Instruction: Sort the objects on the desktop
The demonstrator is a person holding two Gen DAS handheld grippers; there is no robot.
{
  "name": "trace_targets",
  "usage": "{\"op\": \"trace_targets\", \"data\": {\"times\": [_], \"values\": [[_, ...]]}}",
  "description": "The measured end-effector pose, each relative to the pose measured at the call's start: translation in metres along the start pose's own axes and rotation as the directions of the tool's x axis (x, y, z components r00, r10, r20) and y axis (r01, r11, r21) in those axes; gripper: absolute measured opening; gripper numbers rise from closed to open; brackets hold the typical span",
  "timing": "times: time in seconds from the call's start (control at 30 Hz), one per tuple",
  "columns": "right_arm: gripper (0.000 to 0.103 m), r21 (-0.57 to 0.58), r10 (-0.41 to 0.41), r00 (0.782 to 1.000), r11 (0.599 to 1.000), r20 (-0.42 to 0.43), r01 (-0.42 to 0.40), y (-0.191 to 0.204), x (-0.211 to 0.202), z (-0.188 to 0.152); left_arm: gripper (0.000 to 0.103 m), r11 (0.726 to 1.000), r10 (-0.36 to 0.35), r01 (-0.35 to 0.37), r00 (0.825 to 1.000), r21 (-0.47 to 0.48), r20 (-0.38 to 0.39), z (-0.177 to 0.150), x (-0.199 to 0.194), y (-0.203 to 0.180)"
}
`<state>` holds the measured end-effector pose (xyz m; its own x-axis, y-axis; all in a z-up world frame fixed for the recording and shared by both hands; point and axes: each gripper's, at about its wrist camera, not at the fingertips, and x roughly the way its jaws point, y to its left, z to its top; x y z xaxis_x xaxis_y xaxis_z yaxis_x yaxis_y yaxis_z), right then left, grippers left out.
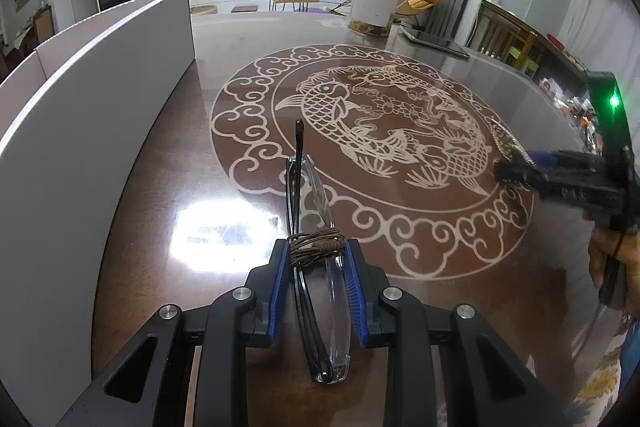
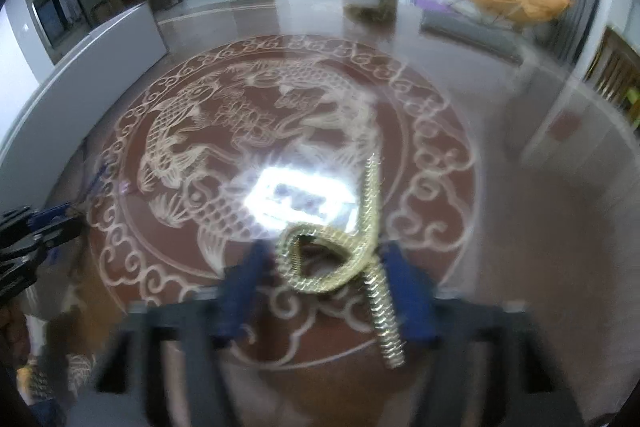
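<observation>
My left gripper (image 1: pixel 316 247) is shut on folded glasses (image 1: pixel 310 211) with clear lenses, a dark frame and a brown cord (image 1: pixel 316 245) wound around them; the glasses stick out forward above the brown table. My right gripper (image 2: pixel 324 263) is shut on a gold spring-like chain (image 2: pixel 352 259) looped between its blue pads; this view is blurred. The right gripper also shows in the left wrist view (image 1: pixel 516 173) at the right, with the gold chain (image 1: pixel 506 143) at its tip. The left gripper shows at the left edge of the right wrist view (image 2: pixel 76 215).
The table (image 1: pixel 460 287) bears a white fish-and-cloud pattern (image 1: pixel 380 131). A white board (image 1: pixel 100 131) stands along the left side. A clear jar (image 1: pixel 374 5) with a white label stands at the far edge, a flat grey tablet (image 1: pixel 436 41) to its right.
</observation>
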<state>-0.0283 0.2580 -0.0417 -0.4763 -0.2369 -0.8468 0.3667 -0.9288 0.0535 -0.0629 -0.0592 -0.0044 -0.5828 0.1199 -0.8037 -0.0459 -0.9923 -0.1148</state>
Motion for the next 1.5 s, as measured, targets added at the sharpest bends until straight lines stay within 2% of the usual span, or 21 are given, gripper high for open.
{"op": "trace_targets", "data": {"times": [0.07, 0.2, 0.33, 0.43, 0.53, 0.63, 0.73, 0.8, 0.9, 1.03, 1.13, 1.23, 1.3, 1.37, 1.4, 1.43, 1.5], "values": [[0.044, 0.025, 0.020, 1.000, 0.999, 0.001, -0.021, -0.004, -0.004, 0.000, 0.027, 1.000, -0.001, 0.001, 1.000, 0.001, 0.003, -0.001, -0.004, 0.001], [0.044, -0.016, 0.023, 0.999, 1.000, 0.022, -0.022, 0.002, -0.029, -0.002, 0.027, 1.000, -0.020, 0.020, 1.000, -0.004, 0.017, 0.001, -0.015, 0.000], [0.044, -0.061, 0.021, 0.999, 0.998, 0.030, -0.019, 0.014, -0.052, 0.003, 0.027, 0.997, -0.076, 0.078, 0.996, -0.025, 0.043, 0.011, -0.033, -0.006], [0.044, -0.098, 0.048, 0.996, 0.994, 0.076, -0.041, 0.032, -0.075, 0.022, 0.027, 0.991, -0.122, 0.126, 0.989, -0.040, 0.088, 0.026, -0.059, -0.003], [0.044, -0.146, 0.090, 0.988, 0.987, 0.125, -0.071, 0.061, -0.096, 0.045, 0.027, 0.988, -0.131, 0.141, 0.979, -0.057, 0.155, 0.044, -0.098, 0.014], [0.044, -0.212, 0.163, 0.972, 0.969, 0.170, -0.125, 0.106, -0.115, 0.076, 0.027, 0.988, -0.110, 0.130, 0.970, -0.078, 0.216, 0.057, -0.135, 0.043], [0.044, -0.264, 0.254, 0.948, 0.944, 0.192, -0.199, 0.154, -0.125, 0.101, 0.027, 0.990, -0.051, 0.083, 0.965, -0.115, 0.257, 0.066, -0.168, 0.085], [0.044, -0.302, 0.313, 0.930, 0.921, 0.193, -0.248, 0.190, -0.128, 0.113, 0.027, 0.988, 0.015, 0.027, 0.964, -0.153, 0.264, 0.067, -0.183, 0.120], [0.044, -0.369, 0.393, 0.904, 0.876, 0.170, -0.311, 0.254, -0.122, 0.131, 0.027, 0.978, 0.104, -0.055, 0.966, -0.203, 0.238, 0.059, -0.192, 0.166], [0.044, -0.438, 0.465, 0.879, 0.815, 0.104, -0.379, 0.330, -0.099, 0.142, 0.027, 0.951, 0.190, -0.143, 0.970, -0.276, 0.153, 0.034, -0.186, 0.222], [0.044, -0.473, 0.485, 0.874, 0.773, 0.014, -0.422, 0.382, -0.066, 0.142, 0.028, 0.924, 0.212, -0.175, 0.974, -0.339, 0.075, 0.012, -0.171, 0.253], [0.044, -0.486, 0.475, 0.879, 0.757, -0.051, -0.437, 0.412, -0.033, 0.134, 0.030, 0.903, 0.223, -0.202, 0.975, -0.378, 0.014, -0.003, -0.156, 0.268], [0.045, -0.475, 0.481, 0.872, 0.749, -0.091, -0.463, 0.426, -0.014, 0.131, 0.032, 0.889, 0.238, -0.226, 0.971, -0.399, -0.018, -0.010, -0.148, 0.275], [0.059, -0.459, 0.470, 0.876, 0.758, -0.110, -0.464, 0.433, -0.002, 0.131, 0.052, 0.870, 0.252, -0.243, 0.967, -0.429, -0.037, -0.017, -0.143, 0.279], [0.081, -0.452, 0.466, 0.877, 0.762, -0.113, -0.463, 0.435, 0.001, 0.131, 0.073, 0.860, 0.261, -0.249, 0.965, -0.446, -0.036, -0.019, -0.143, 0.281], [0.097, -0.446, 0.473, 0.874, 0.763, -0.108, -0.468, 0.434, 0.001, 0.131, 0.081, 0.849, 0.275, -0.254, 0.961, -0.462, -0.024, -0.022, -0.145, 0.280], [0.100, -0.449, 0.484, 0.871, 0.762, -0.084, -0.467, 0.430, -0.006, 0.130, 0.081, 0.837, 0.303, -0.265, 0.953, -0.479, 0.001, -0.024, -0.150, 0.280]]}}
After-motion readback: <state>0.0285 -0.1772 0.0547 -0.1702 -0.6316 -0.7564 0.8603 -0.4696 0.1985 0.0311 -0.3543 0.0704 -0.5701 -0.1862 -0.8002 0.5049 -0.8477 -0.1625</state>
